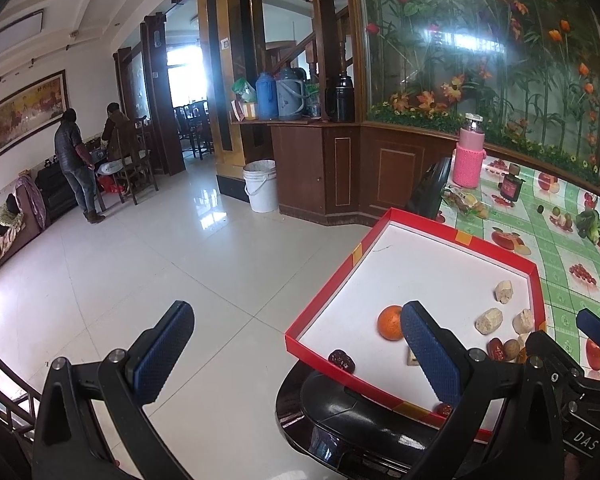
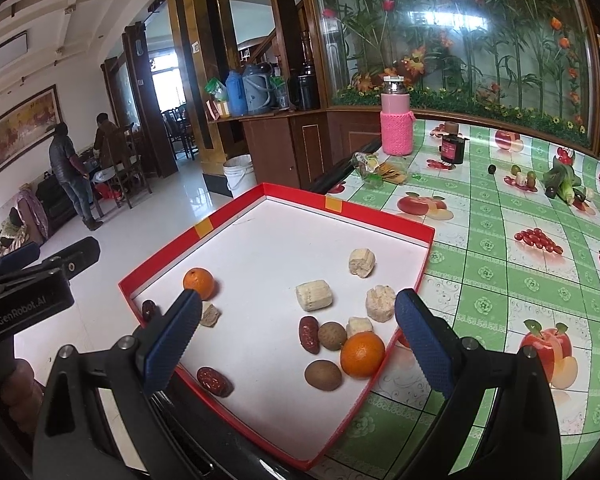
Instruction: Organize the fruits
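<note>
A shallow red-walled tray (image 2: pixel 380 222) with a white floor is seen on the bench (image 2: pixel 500 280), its near-left corner overhanging the bench edge above a dark glossy object that cannot be identified.

Fruits are all found inside the tray. One orange (image 2: pixel 198 282) lies near the left wall; a second orange (image 2: pixel 362 354) lies against the near-right wall. Beside the second orange, touching or nearly so, are a red date (image 2: pixel 309 335), a round brown fruit (image 2: pixel 332 335) and another brown fruit (image 2: pixel 323 376). Two more dates are noted: one at the left corner (image 2: pixel 149 310), one near the front wall (image 2: pixel 214 381). Pale cut chunks (image 2: pixel 314 296), possibly corn or cane, are scattered toward the right.

Judgement: like kinds lie apart, so grouping appears incomplete; whether sorting within the tray is intended cannot be settled.

The right tool (image 2: pixel 298 334) is held spread wide and empty above the near half of the tray, its pads bracketing the cluster by the second orange, presumably for access. The left tool (image 1: pixel 296 346) is likewise spread wide and empty, held at the tray's left edge, one finger over the floor.

Writing read: "GenRobot.AI" on the left tool's body in the right wrist view; "DAS" partly visible on the other tool in the left wrist view. A pink-sleeved bottle (image 2: pixel 396 120) stands far on the bench.
</note>
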A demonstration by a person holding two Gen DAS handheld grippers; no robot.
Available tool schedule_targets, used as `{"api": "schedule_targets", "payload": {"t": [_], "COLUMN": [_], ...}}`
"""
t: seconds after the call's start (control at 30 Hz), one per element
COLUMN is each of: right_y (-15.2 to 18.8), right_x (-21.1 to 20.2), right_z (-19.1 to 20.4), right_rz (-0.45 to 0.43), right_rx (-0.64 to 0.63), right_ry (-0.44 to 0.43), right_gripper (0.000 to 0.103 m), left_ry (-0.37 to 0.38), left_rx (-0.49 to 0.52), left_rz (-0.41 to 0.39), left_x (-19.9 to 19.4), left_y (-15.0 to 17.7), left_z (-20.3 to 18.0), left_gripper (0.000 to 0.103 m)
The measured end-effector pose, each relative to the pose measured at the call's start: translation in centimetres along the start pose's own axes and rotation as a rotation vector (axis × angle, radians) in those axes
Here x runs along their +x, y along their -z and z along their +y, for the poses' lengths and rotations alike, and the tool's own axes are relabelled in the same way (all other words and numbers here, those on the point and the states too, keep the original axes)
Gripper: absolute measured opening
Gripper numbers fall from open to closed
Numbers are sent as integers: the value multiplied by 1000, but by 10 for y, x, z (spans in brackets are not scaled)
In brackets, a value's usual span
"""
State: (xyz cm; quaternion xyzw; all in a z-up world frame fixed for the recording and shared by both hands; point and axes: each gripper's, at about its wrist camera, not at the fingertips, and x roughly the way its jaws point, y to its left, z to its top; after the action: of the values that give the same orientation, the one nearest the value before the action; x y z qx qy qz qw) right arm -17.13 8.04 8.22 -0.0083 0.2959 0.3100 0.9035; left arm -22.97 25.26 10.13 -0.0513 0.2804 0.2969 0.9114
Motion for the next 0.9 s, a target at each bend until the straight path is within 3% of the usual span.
{"api": "schedule_targets", "payload": {"t": [0.9], "right_y": [-9], "right_x": [9], "right_z": [15], "right_rz": [3], "right_rx": [-18], "right_ry": [3], "right_gripper": [97], "left_ry": [-1], "left_rx": [-6], "left_rz": [36], "left_x": [11], "left_y": [-3], "left_z": [12], "left_gripper": [103]}}
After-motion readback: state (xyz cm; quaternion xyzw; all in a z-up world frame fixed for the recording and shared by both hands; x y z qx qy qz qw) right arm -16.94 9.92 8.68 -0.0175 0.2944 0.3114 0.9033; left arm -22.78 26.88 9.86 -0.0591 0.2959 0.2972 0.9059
